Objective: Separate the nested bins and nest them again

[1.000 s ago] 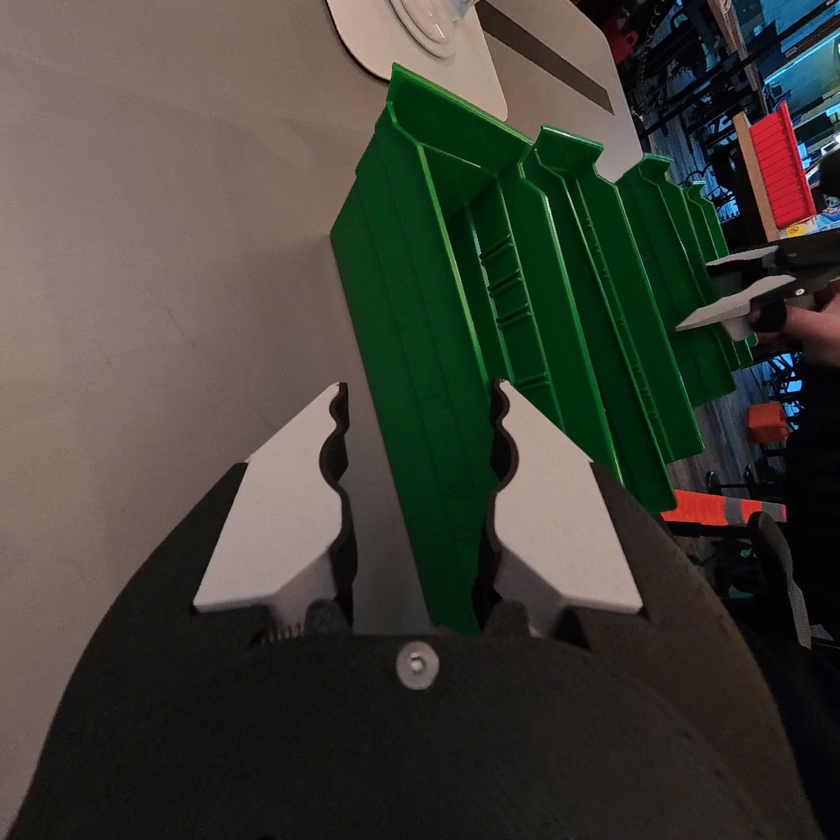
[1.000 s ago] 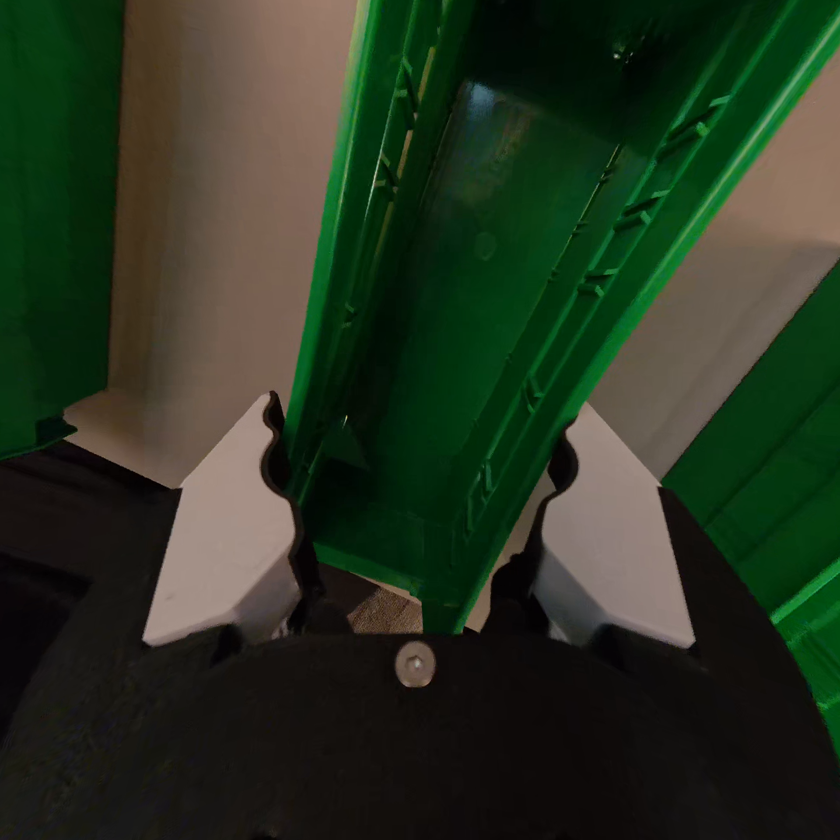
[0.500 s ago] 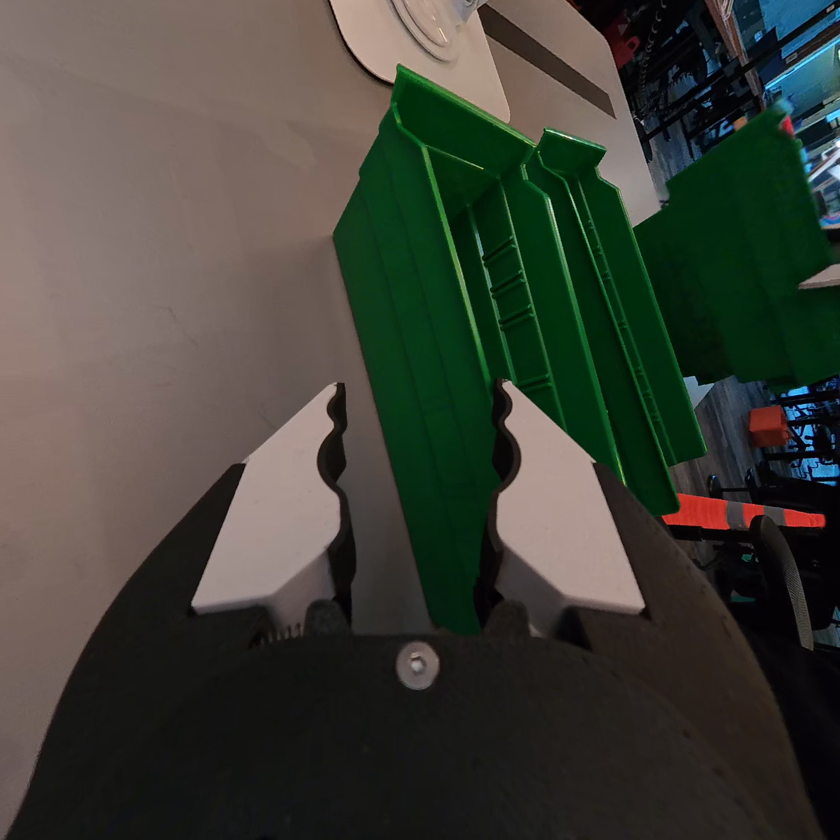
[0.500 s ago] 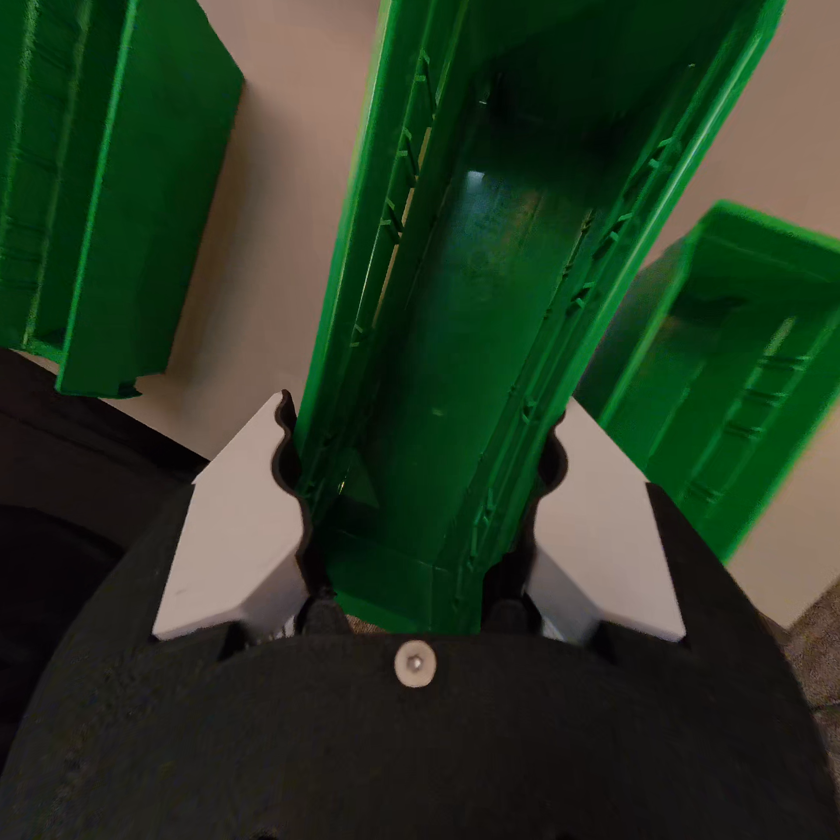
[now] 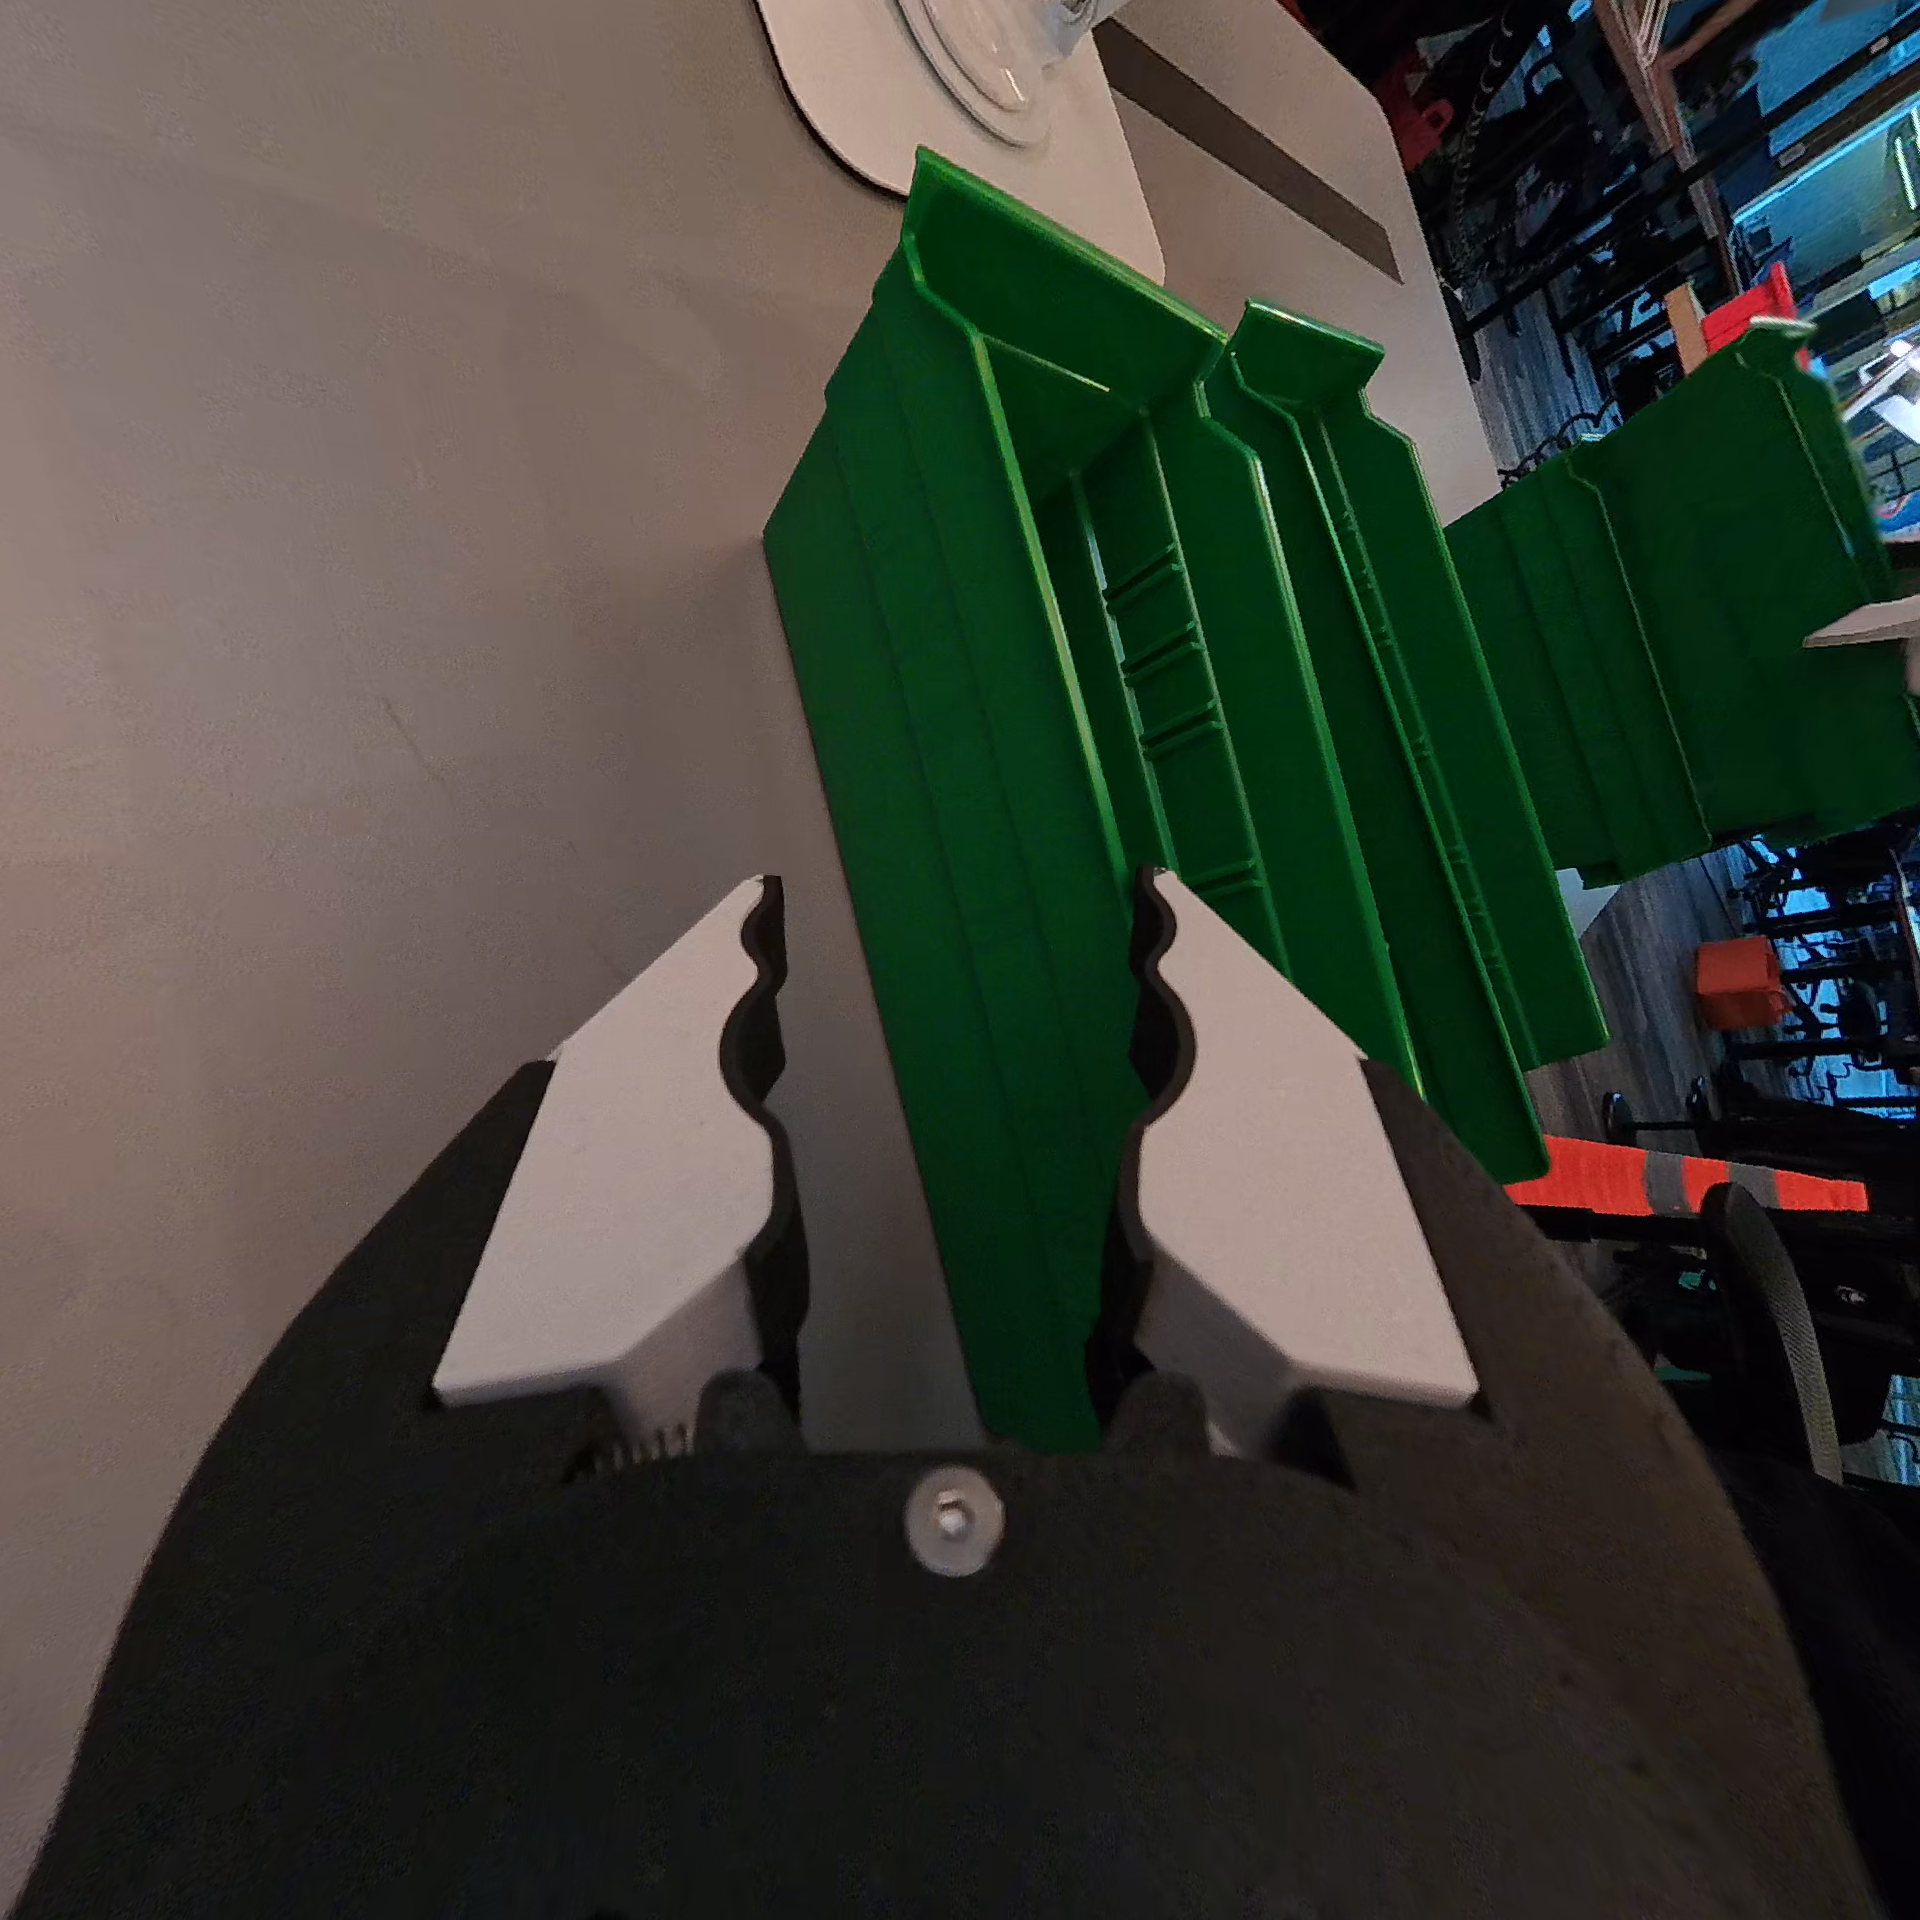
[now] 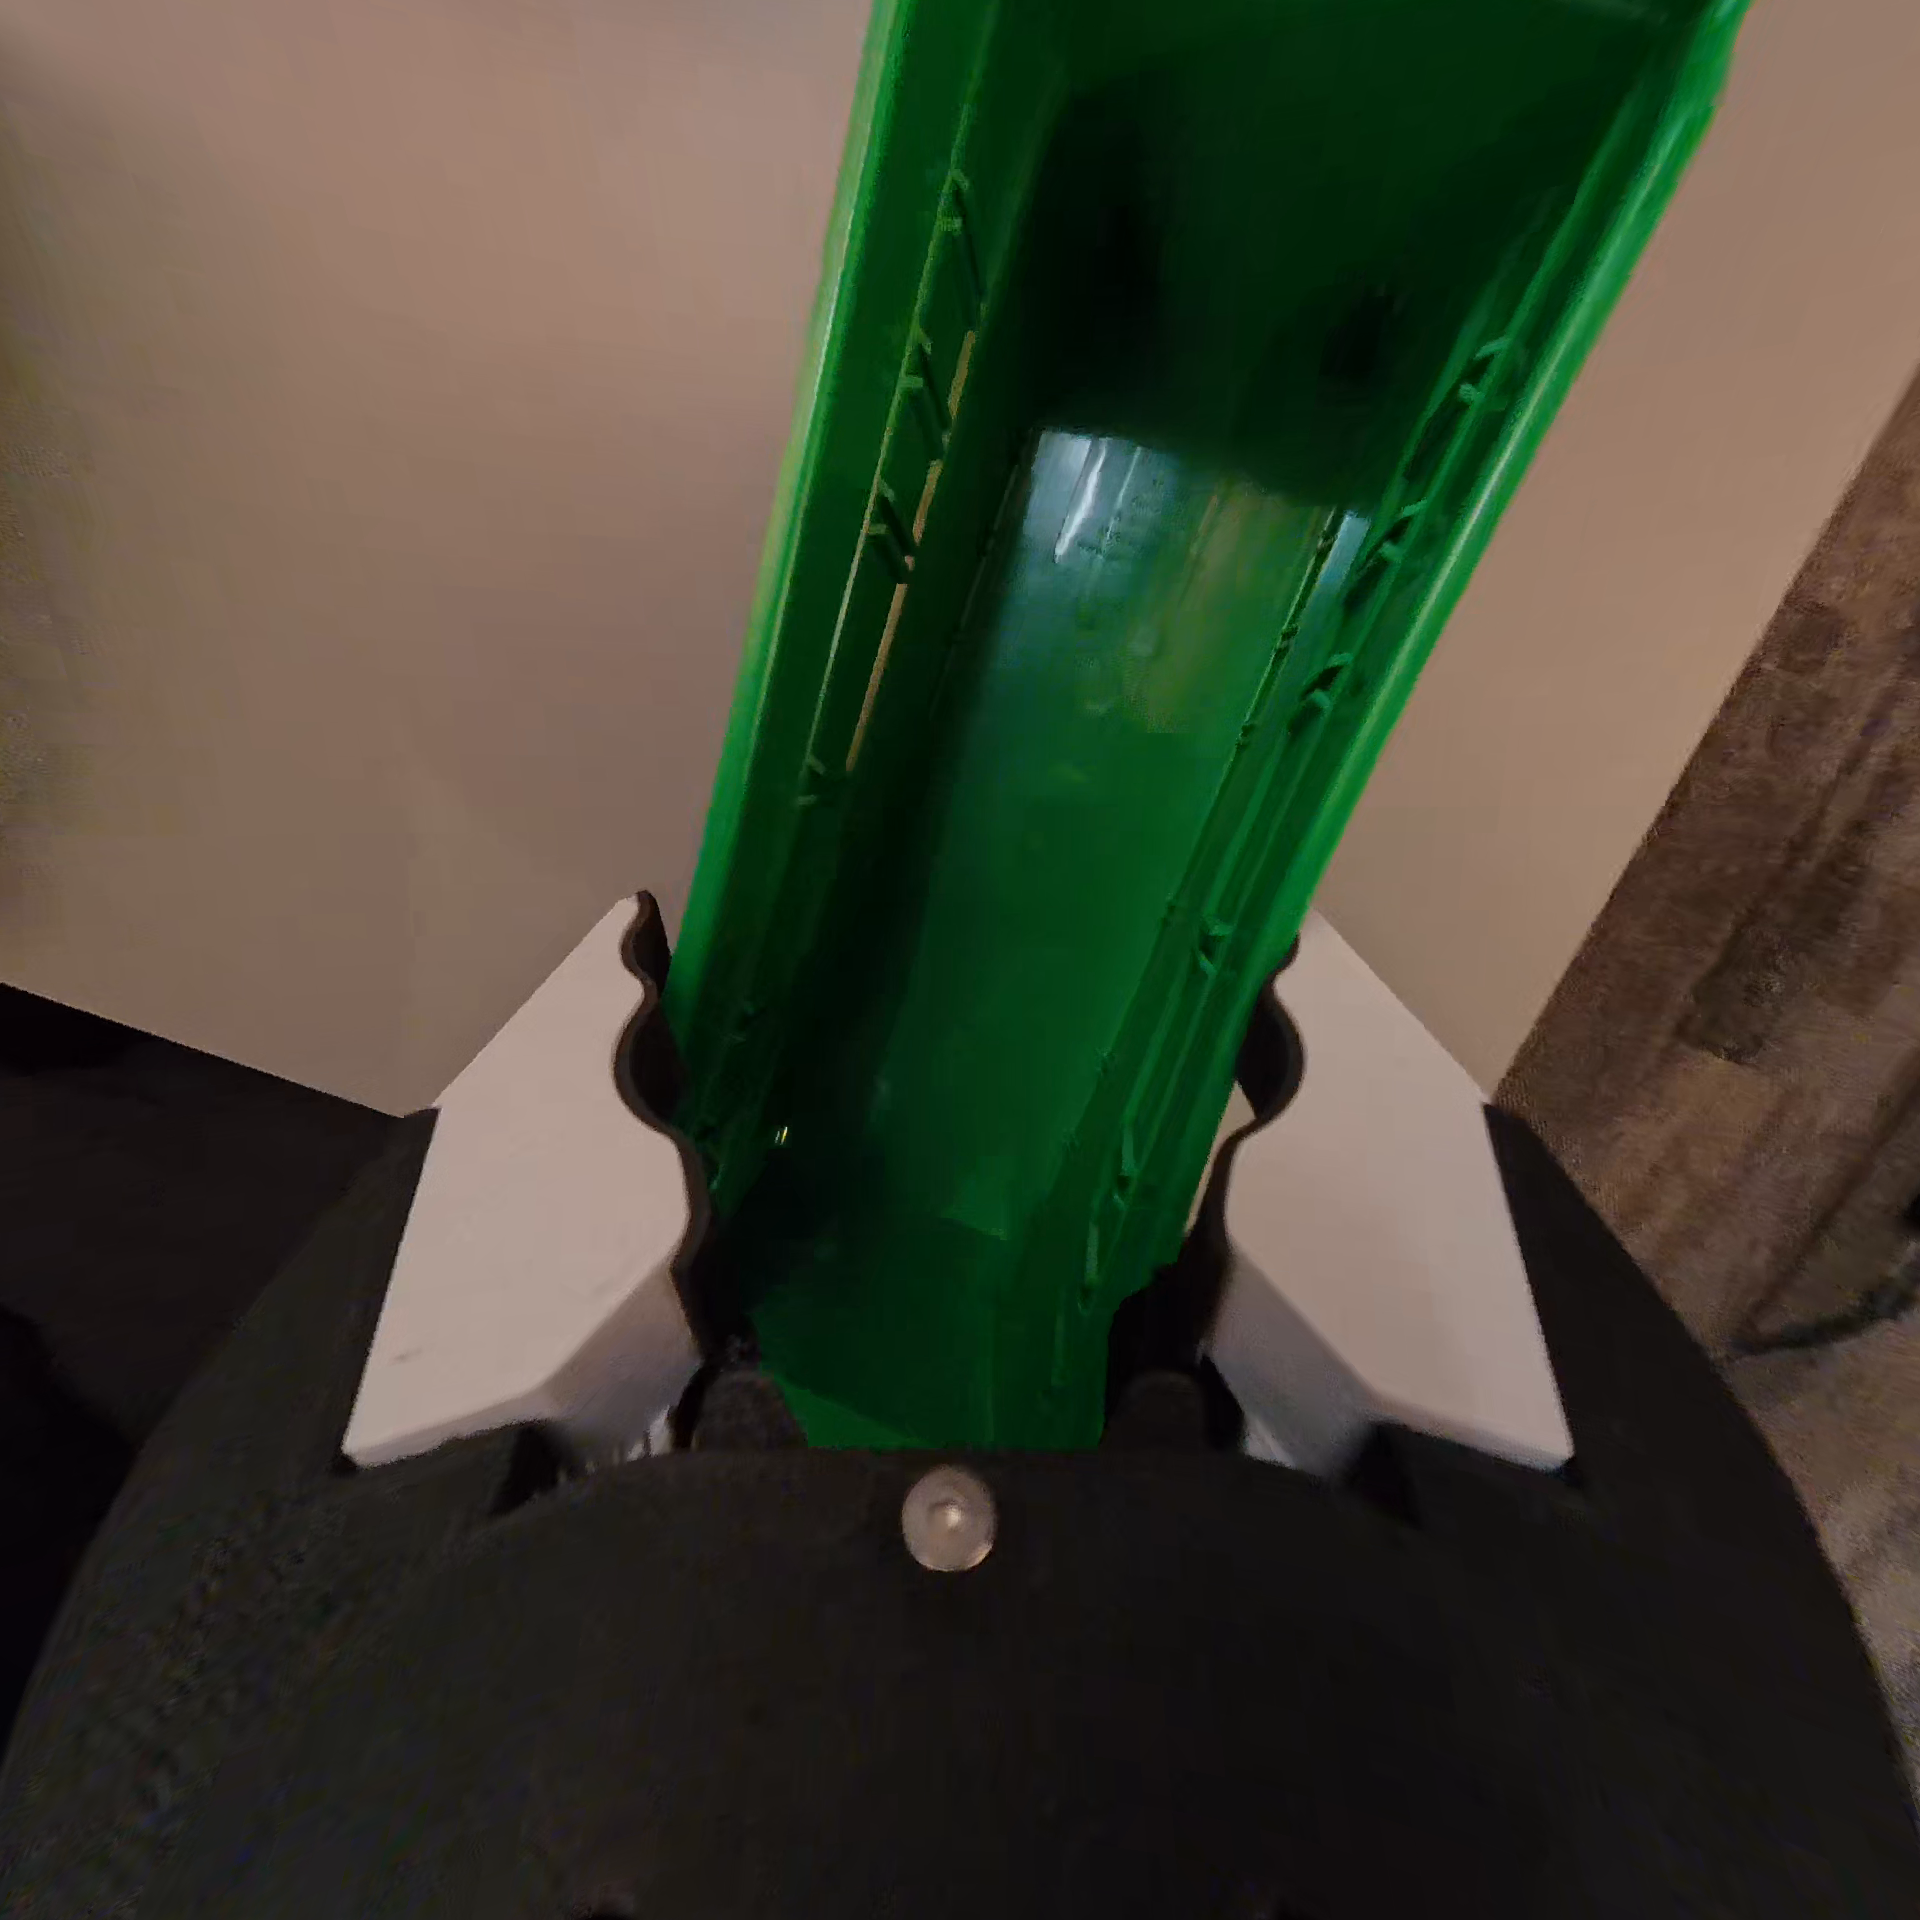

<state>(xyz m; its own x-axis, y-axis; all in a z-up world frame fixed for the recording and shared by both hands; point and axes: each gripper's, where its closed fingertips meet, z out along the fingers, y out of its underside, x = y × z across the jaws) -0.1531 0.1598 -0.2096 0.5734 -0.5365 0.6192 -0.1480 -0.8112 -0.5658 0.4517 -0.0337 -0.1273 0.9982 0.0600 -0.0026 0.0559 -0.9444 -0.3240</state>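
Observation:
Two green bins lie side by side on the grey table (image 5: pixel 312 623): a near bin (image 5: pixel 987 727) and a second bin (image 5: pixel 1403 727) to its right. My left gripper (image 5: pixel 956 883) is open; the near bin's side wall runs between its fingers and touches the right finger (image 5: pixel 1247 1143), while the left finger stands clear of it. My right gripper (image 6: pixel 966 914) is shut on a third green bin (image 6: pixel 1091 727), gripping its two long walls at one end. That bin also shows in the left wrist view (image 5: pixel 1683 675), held up in the air at the far right.
A white mat with a clear round object (image 5: pixel 966 62) lies at the table's far end, beside a dark strip (image 5: pixel 1247 156). Shelving and an orange object (image 5: pixel 1662 1184) stand beyond the table edge. Carpeted floor (image 6: pixel 1766 935) shows right of the table.
My right gripper has closed on a bin, lifted it off the table and carried it away; the other bins have left its view. My left gripper has stayed in place.

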